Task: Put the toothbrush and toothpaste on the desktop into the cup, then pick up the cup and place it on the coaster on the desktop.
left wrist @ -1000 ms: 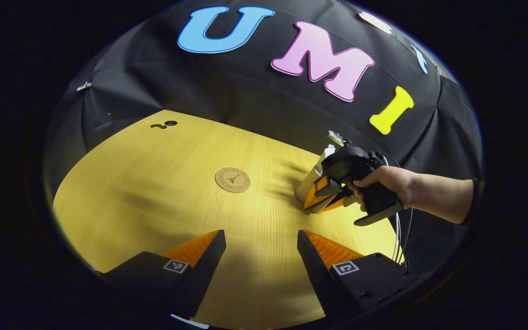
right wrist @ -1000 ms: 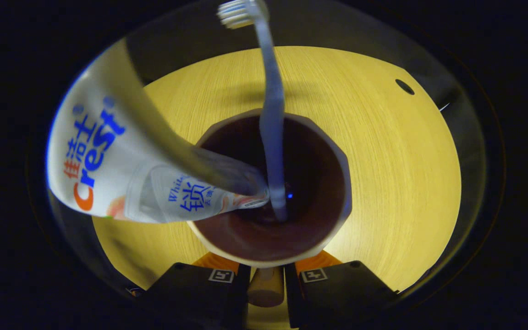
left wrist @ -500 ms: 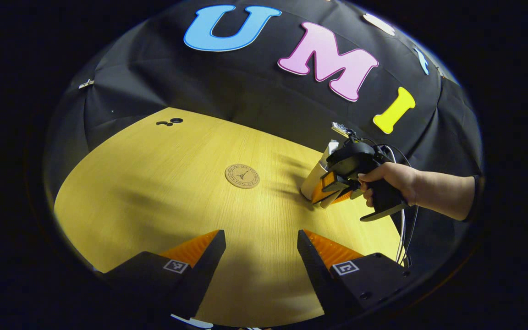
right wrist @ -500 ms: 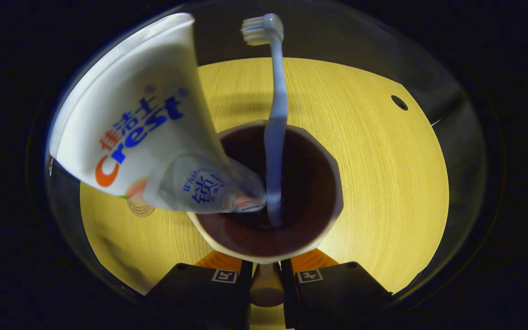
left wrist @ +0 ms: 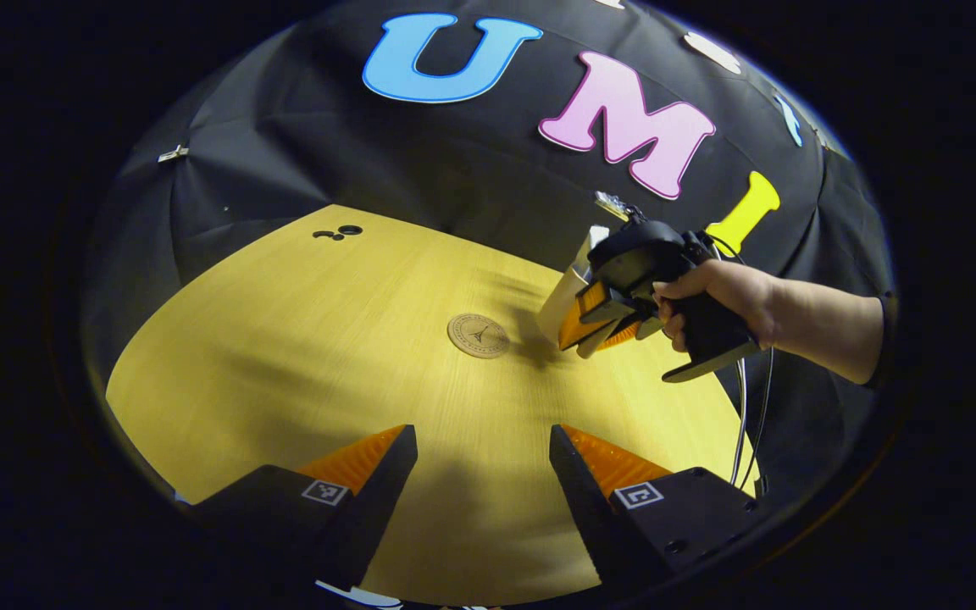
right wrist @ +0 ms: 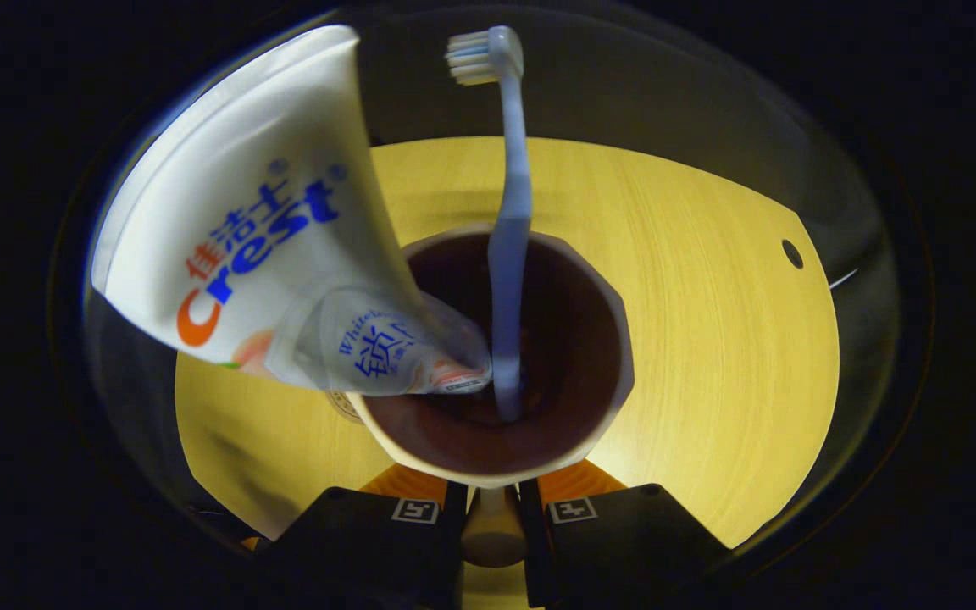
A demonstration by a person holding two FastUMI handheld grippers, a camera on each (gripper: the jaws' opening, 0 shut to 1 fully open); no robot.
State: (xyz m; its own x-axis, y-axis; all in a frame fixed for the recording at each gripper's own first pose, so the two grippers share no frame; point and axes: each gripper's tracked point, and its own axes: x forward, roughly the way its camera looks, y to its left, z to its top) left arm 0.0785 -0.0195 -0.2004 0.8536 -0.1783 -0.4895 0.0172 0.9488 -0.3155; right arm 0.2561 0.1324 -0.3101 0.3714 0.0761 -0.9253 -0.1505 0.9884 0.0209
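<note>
The right tool (right wrist: pixel 492 500) is clenched on the cup (right wrist: pixel 496 440), one finger on each side of its handle, and the cup hangs tilted above the bench (left wrist: pixel 302 339). A second ago it sat farther from the coaster (left wrist: pixel 478 335); now, in the left gripper view, it has been carried to just beside the coaster, on the side nearer the hand (left wrist: pixel 708 292) that holds the tool. The toothbrush (right wrist: pixel 507 212) and toothpaste (right wrist: pixel 259 229) both stand inside the cup, the tube leaning out over the rim, so the loading step looks done. In the right gripper view, the coaster's edge peeps from under the cup's rim. What remains, I judge, is a short move over the coaster and a level set-down. The left tool (left wrist: pixel 481 462) rests released, well short of the coaster, gripping nothing.
</note>
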